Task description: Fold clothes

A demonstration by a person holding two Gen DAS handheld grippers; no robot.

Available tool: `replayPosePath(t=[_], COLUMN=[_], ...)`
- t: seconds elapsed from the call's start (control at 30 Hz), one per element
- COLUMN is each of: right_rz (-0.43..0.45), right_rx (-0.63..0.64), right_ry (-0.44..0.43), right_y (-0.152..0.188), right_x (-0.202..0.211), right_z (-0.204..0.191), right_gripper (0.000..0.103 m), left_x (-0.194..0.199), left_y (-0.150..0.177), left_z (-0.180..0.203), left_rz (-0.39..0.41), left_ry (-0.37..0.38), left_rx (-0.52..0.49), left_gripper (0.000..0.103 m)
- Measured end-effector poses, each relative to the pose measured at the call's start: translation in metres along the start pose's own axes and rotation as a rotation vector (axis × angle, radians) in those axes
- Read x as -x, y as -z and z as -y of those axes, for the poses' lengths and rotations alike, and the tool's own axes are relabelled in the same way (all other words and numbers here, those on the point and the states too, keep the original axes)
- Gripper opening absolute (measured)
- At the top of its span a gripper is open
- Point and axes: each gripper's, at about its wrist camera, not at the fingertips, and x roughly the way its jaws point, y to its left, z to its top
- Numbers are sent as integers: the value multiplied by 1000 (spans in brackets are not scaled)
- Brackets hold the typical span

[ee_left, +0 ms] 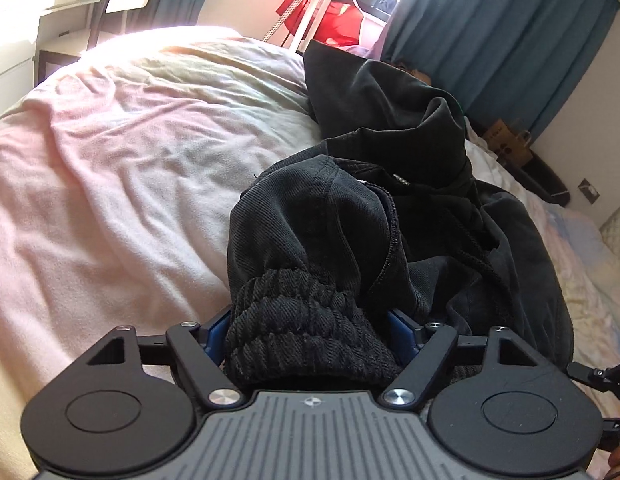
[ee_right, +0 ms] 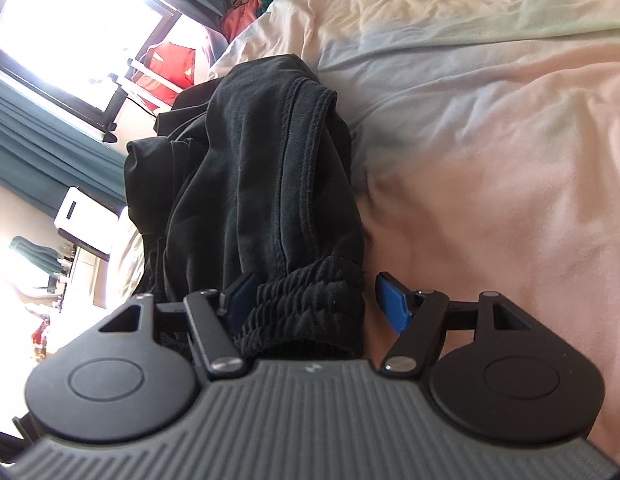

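garment: black sweatpants point(ee_left: 389, 208), bunched in a heap on the pale pink blanket point(ee_left: 110, 152), right side of the bed in the left wrist view; each ribbed cuff sits at one gripper.
risk 1: right cuff could slip out on a lift. Cause: the right-hand pad shows a clear gap to the fabric, so I can't confirm a clamp.
risk 2: legs come up twisted or uneven. Cause: the far part of the pants is crumpled and folded over itself, waistband not laid flat.
risk 3: blanket dragged along. Cause: loose wrinkled blanket lies right under both cuffs.
left gripper point(ee_left: 310, 332): jaws wide apart but filled by the thick ribbed cuff point(ee_left: 306, 320); blue pads press it from both sides. Reads as gripping the cuff.
right gripper point(ee_right: 315, 304): jaws wide apart; other ribbed cuff point(ee_right: 306, 312) lies between them, touching the left pad, clear of the right pad. Fabric in the mouth, not squeezed; I'd call it unclamped.
next, my guess: close the right jaws fully before pulling the legs straight.
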Motion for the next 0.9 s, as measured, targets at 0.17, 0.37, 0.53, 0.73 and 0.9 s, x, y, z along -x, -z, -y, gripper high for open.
replayPosePath(t=[0.17,0.37,0.53,0.73,0.9], right_rz=[4,-37,-95,-136,-122], right_rx=[12,6,-3,1,23], right_ry=[-10,-39,-81,-98,-94], right_y=[2,3,6,8,10], right_x=[2,-5,-21,-44,-38], right_z=[-3,-2,-3,-2,-1], right_gripper=[69,69,69,62,23], left_x=[6,17,7,-2,-10], left_y=[-6,-12,-7,-2,0], left_z=[-21,-62,-78,-81,-80], left_rz=[22,85,61,50,47], left_ry=[59,205,193,196,196], left_rx=[144,428,539,557,564], left_gripper=[52,23,22,34,48])
